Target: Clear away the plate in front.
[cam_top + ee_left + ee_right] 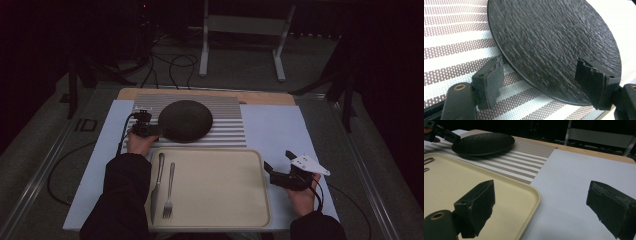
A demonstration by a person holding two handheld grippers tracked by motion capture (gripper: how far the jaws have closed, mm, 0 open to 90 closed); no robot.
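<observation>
The black plate [554, 42] looks matt and rough-textured; the striped placemat [451, 47] is woven mesh; the beige tray [215, 185] smooth plastic; knife [156, 187] and fork [169, 192] shiny metal.

1. The table [280, 98] shows a bare wooden strip along its far edge
2. A pale sheet [280, 131] covers most of the tabletop, reaching to the near edge on both sides
3. A striped mat [227, 122] lies on the far middle, its near edge just beside the tray
4. A cream tray [220, 185] with rounded corners lies on the sheet at the near middle
5. A dark round plate [186, 120] sits on the striped mat, with its rim raised off the mat at the left side
</observation>
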